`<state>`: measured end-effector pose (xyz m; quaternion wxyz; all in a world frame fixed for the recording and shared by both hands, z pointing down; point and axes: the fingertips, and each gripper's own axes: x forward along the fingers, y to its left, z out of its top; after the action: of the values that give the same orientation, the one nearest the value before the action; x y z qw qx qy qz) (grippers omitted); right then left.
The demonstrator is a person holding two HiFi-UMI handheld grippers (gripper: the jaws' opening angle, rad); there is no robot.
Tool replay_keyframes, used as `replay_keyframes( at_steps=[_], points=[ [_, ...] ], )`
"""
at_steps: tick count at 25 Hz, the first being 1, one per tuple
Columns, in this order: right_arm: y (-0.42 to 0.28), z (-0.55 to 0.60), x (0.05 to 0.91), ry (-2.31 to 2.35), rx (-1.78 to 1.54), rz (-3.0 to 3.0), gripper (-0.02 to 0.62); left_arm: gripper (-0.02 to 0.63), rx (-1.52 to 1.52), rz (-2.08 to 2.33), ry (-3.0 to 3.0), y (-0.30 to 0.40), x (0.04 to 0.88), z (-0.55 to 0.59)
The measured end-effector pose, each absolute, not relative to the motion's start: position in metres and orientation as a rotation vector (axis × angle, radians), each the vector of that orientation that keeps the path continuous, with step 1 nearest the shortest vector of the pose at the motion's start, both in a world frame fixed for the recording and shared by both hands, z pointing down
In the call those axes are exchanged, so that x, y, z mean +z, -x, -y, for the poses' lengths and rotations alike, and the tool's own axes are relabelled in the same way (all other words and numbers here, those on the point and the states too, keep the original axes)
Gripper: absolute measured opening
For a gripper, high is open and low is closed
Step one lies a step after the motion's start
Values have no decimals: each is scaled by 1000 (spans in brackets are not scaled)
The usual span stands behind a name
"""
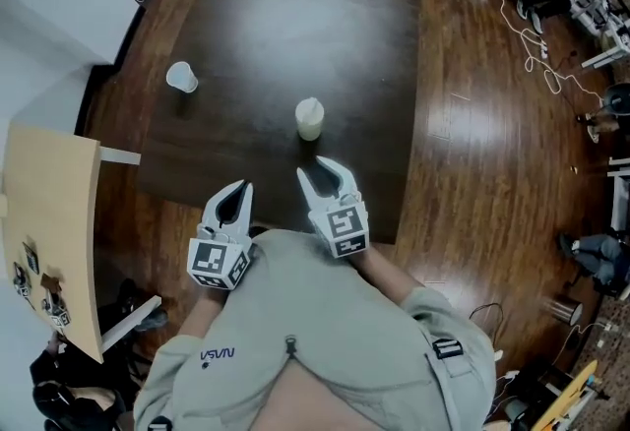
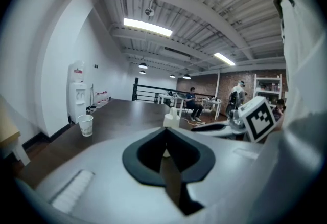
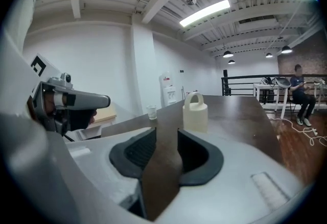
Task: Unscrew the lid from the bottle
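Note:
A small cream bottle point(image 1: 309, 119) with a loop-handled lid stands upright near the middle of the dark table point(image 1: 256, 16). It also shows ahead in the right gripper view as the bottle point(image 3: 195, 112), and farther off in the left gripper view as the bottle point(image 2: 172, 117). My right gripper point(image 1: 325, 168) sits just short of it at the table's near edge, its jaws a little apart with nothing between them point(image 3: 167, 133). My left gripper point(image 1: 239, 187) hovers to the left, shut and empty point(image 2: 164, 133).
A white paper cup point(image 1: 181, 77) stands on the table's left part, well away from the bottle. A light wooden board point(image 1: 49, 222) sits off the table to the left. Cables point(image 1: 532, 35) lie on the wooden floor at the right.

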<state>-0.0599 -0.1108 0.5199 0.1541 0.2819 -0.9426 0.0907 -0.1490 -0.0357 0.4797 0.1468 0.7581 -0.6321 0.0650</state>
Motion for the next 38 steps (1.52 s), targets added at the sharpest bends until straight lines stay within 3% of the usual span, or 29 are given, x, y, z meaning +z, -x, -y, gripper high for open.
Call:
replay_keyframes(
  at_steps=[7,13,28,32,38],
  points=[
    [72,154,558,-847,219,2640,303,5,230,1731,-2215,157,486,57],
    [96,186,596,-817,188,2620,374,5,239,1676,-2225,171,488,64],
    [127,210,616,-768,97,2627,382,5,294,1635,-2139,183,505,56],
    [126,212,614,-786,104,2640,307,5,295,1662,-2112,184,506,55],
    [126,207,614,-754,113,2614,302,5,283,1674,-2138,191,502,62]
  ],
)
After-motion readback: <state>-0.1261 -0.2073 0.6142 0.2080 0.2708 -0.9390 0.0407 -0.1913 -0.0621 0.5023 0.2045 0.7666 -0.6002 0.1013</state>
